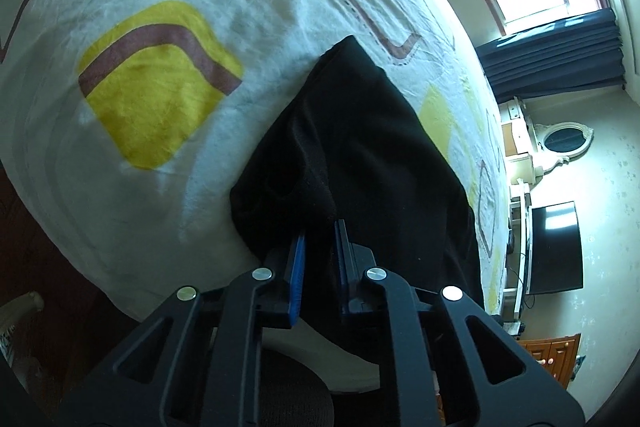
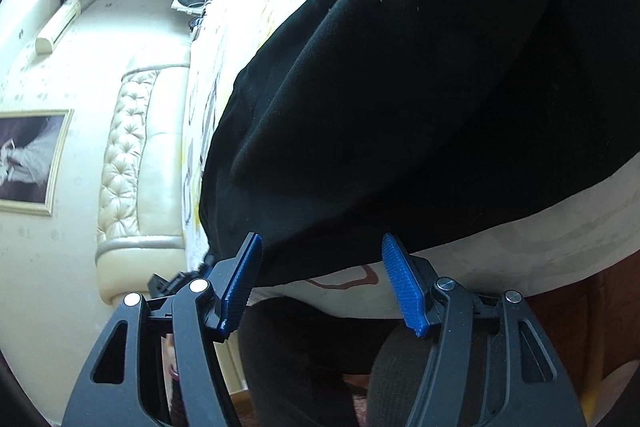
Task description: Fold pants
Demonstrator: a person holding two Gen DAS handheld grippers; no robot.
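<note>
— Holding what, left side?

— Left gripper (image 1: 320,247): jaws drawn together on a bunch of the black pants (image 1: 352,155), pinched at the cloth's near end. Pants lie on the bed (image 1: 160,7), close to its near edge, running away from me across the patterned sheet (image 1: 160,79).

— And the right?

— Right gripper (image 2: 322,267): blue pads (image 2: 402,283) spread wide, nothing between them. Hovers at the near edge of the bed, just short of the pants' hem.

— Step in hand?

— My read: taking hold of the near end before a fold. One corner secured, other not yet.

— Next move?

— Likely ease the right forward onto the hem, close, then lift both evenly. Thick cloth; it may slip if pinched shallow.
</note>
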